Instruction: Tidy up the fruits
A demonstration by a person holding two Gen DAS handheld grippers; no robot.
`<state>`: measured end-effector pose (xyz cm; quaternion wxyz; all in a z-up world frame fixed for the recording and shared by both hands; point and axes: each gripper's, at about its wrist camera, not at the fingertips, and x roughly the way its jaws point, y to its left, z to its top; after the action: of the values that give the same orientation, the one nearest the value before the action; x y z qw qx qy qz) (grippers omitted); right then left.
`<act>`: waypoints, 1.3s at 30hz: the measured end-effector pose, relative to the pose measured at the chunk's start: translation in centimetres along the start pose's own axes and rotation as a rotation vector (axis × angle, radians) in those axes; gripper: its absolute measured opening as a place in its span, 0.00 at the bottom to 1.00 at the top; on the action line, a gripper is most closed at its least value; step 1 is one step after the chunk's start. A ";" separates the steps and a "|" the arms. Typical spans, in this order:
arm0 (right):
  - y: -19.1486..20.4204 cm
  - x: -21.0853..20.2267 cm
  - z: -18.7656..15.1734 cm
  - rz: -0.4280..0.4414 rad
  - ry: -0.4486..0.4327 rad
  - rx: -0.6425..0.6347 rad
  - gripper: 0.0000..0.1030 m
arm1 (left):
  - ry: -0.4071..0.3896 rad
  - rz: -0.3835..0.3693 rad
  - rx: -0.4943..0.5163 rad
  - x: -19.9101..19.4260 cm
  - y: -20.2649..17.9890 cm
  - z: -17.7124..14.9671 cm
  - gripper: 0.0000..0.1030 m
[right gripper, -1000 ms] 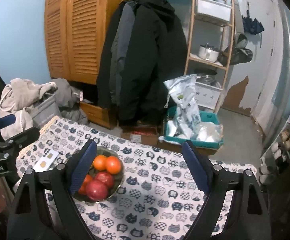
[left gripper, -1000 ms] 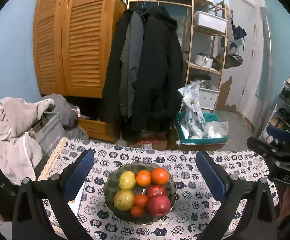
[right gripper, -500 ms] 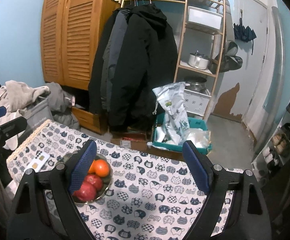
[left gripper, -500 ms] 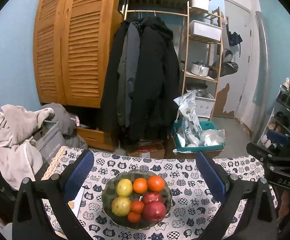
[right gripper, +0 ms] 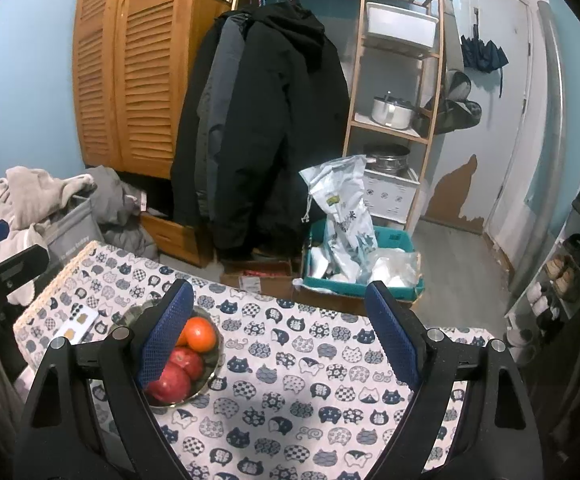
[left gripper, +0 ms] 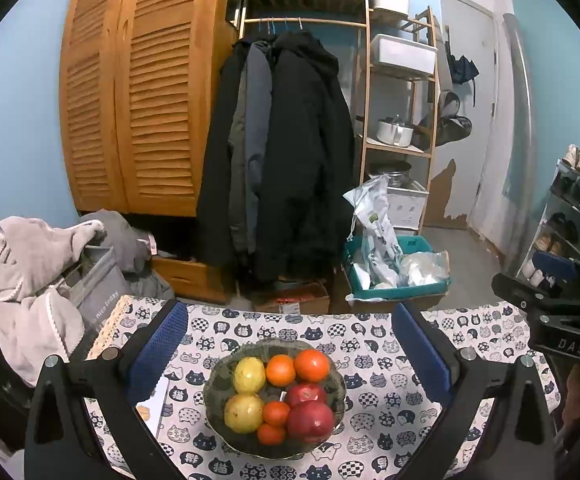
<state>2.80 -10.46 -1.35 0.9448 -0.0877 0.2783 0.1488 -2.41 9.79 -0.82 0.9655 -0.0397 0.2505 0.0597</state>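
A dark glass bowl of fruit sits on the cat-print tablecloth. It holds two yellow fruits, several oranges and two red apples. My left gripper hovers over the bowl, open, nothing between its blue pads. In the right wrist view the bowl lies at lower left, partly hidden behind the left blue pad; an orange and a red apple show. My right gripper stands open above bare cloth, to the right of the bowl.
A white card lies on the cloth left of the bowl. Behind the table hang dark coats beside a wooden louvred wardrobe; a teal crate with bags is on the floor. Clothes are piled at left.
Both views have tilted slightly upward, so the bowl and table sit lower in the pictures. Both grippers stay open and nothing on the table has moved.
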 end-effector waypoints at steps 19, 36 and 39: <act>0.4 0.3 -0.1 0.003 0.005 -0.001 0.84 | 0.032 0.003 -0.011 0.3 0.1 -0.1 1.00; 0.5 0.2 -0.2 -0.003 0.008 0.001 0.84 | 0.015 0.039 0.030 -0.1 -0.8 0.1 1.00; 0.3 0.2 -0.3 -0.004 0.006 0.003 0.84 | 0.011 0.041 0.024 -0.1 -0.6 0.1 1.00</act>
<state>2.67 -10.17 -1.73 0.9445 -0.0871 0.2810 0.1462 -2.40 9.19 -0.64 0.9630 -0.0235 0.2574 0.0763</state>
